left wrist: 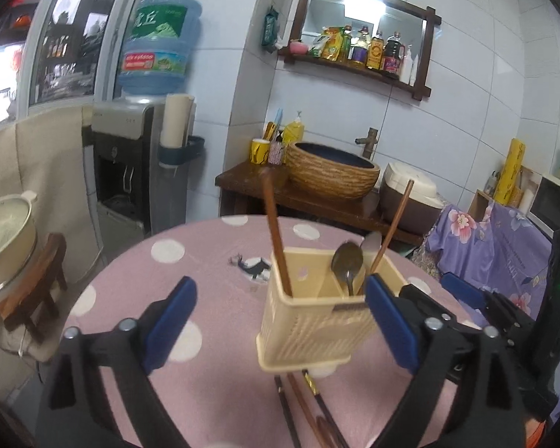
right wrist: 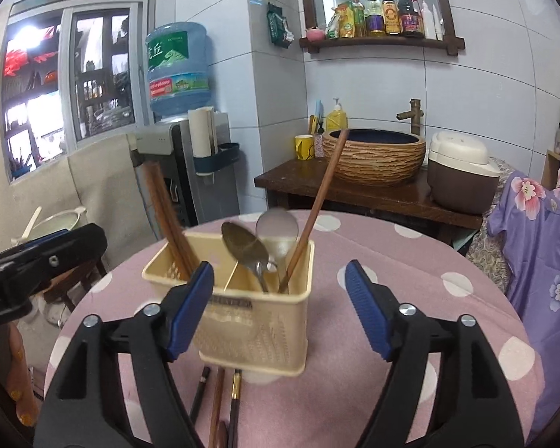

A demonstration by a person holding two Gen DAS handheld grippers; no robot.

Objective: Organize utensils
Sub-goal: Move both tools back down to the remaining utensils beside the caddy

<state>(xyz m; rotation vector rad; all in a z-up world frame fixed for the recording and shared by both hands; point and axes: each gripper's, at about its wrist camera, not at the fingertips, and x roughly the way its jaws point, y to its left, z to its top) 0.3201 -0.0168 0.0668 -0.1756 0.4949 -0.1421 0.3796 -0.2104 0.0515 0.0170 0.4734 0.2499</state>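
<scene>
A utensil holder (right wrist: 242, 306) stands at mid-frame on a round table (right wrist: 410, 261). In its left compartment lean chopsticks (right wrist: 168, 216); in its right compartment stand two spoons (right wrist: 257, 246) and one more chopstick (right wrist: 317, 205). Loose chopsticks (right wrist: 220, 399) lie on the table just below the holder. Behind, a water dispenser (right wrist: 190, 164) stands upper left, and a basin (right wrist: 373, 156) sits on a counter (right wrist: 298, 179) upper right.
</scene>
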